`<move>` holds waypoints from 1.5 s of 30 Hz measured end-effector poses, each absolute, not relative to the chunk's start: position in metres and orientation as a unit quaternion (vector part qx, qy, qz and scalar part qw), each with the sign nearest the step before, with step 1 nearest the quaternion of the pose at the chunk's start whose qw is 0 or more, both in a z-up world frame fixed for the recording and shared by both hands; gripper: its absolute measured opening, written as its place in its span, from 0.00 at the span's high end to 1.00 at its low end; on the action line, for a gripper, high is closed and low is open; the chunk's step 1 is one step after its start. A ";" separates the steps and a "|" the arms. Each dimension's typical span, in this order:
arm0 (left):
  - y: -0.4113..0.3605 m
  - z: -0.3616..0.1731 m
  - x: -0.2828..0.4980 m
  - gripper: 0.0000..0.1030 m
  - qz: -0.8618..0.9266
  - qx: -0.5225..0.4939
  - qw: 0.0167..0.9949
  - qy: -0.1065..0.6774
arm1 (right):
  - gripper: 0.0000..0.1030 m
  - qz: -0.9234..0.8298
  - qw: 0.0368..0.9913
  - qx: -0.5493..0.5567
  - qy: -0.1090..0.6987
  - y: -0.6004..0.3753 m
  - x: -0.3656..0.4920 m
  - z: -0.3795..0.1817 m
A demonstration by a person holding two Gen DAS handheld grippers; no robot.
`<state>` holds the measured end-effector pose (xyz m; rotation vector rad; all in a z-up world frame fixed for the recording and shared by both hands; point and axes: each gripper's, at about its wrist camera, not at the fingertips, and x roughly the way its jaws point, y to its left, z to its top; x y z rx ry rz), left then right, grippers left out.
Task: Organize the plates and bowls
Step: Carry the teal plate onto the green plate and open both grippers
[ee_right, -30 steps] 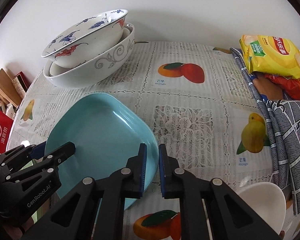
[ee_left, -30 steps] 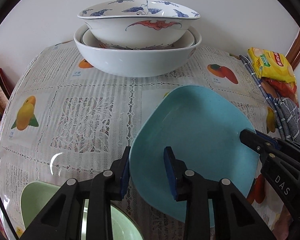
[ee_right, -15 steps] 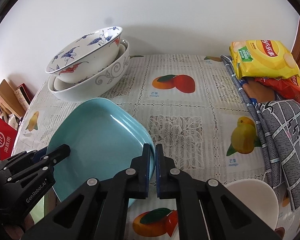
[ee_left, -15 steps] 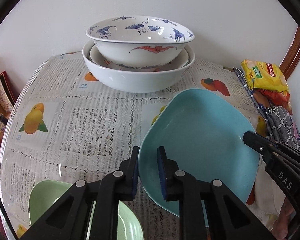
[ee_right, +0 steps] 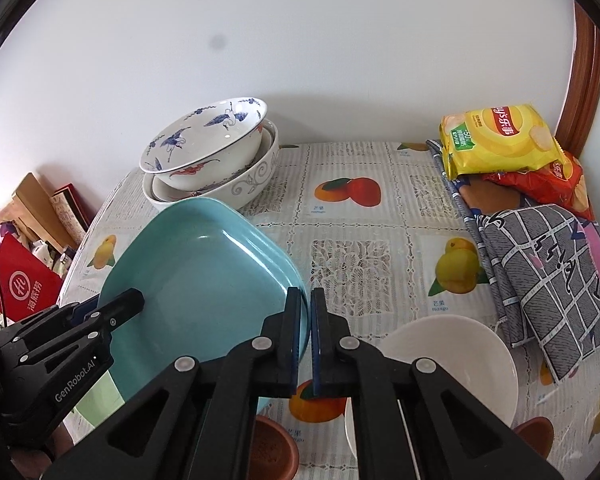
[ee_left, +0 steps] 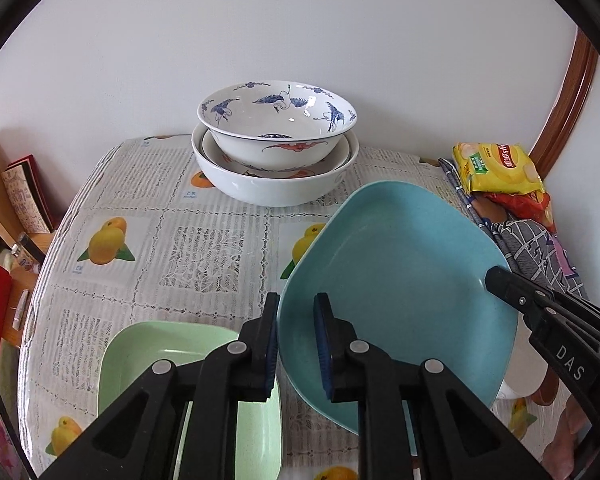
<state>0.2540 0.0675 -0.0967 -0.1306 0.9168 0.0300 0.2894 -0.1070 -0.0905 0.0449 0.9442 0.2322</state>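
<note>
Both grippers [ee_left: 296,340] [ee_right: 305,336] on tilted teal plate [ee_left: 396,280].

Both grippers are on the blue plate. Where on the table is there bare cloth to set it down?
Bare cloth lies left of the blue plate, between the stacked bowls and the green plate. A second patch lies between the stacked bowls and the folded cloth, behind the white bowl. The near edge is crowded: green plate, white bowl, terracotta pots.

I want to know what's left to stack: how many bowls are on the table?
4 at least: the crane-painted bowl nested in a second bowl, both inside the big white bowl by the wall, and a plain white bowl near the right gripper. Others may be hidden.
</note>
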 end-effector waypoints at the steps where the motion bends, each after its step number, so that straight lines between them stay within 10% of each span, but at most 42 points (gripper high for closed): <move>1: 0.067 -0.094 0.249 0.84 0.015 -0.063 0.895 0.441 | 0.95 0.114 0.885 0.022 0.451 -0.107 0.285 -0.087; 45: 0.103 -0.076 0.141 0.84 0.026 -0.091 0.902 0.421 | 0.96 0.131 0.896 -0.004 0.424 -0.071 0.182 -0.050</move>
